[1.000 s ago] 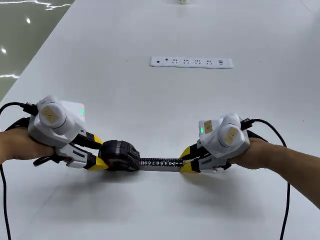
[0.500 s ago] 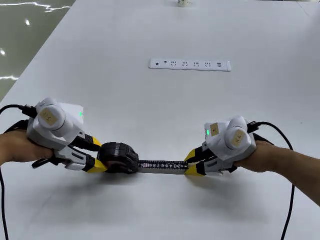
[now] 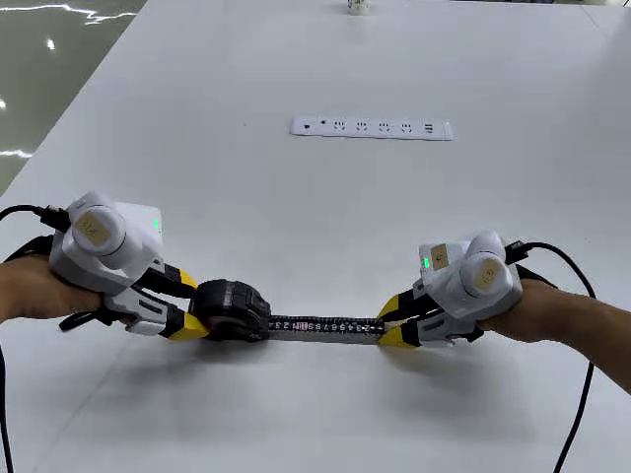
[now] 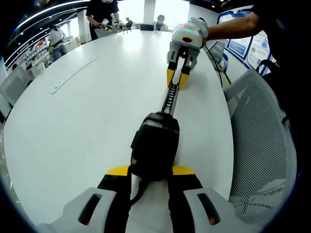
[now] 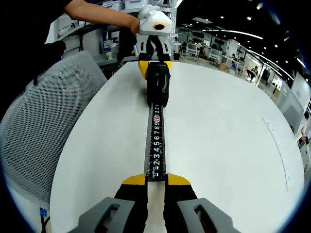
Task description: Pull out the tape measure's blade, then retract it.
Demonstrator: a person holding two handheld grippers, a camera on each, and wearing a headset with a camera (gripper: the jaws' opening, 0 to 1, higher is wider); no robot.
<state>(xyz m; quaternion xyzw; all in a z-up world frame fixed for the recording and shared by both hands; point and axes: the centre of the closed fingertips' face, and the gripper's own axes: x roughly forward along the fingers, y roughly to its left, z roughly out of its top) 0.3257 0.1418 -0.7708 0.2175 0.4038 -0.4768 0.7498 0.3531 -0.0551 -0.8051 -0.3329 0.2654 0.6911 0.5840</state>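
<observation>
A black tape measure case (image 3: 233, 309) rests on the white table (image 3: 315, 197), held between the yellow-tipped jaws of my left gripper (image 3: 189, 305). The left gripper view has the case (image 4: 155, 144) filling the gap of my left gripper (image 4: 150, 171). A dark blade with white numbers (image 3: 325, 326) runs from the case to the right. My right gripper (image 3: 390, 321) is shut on the blade's end. The blade (image 5: 156, 145) stretches away from my right gripper (image 5: 156, 179) to the case (image 5: 158, 83) in the right gripper view.
A white power strip (image 3: 372, 128) lies further back on the table. A small object (image 3: 359, 6) sits at the far edge. A mesh office chair (image 4: 265, 145) stands beside the table. People are at the far end of the room in the left gripper view.
My right gripper has moved to the right with the blade's end, and more of the blade now shows. The left gripper and the case have stayed almost in place.
</observation>
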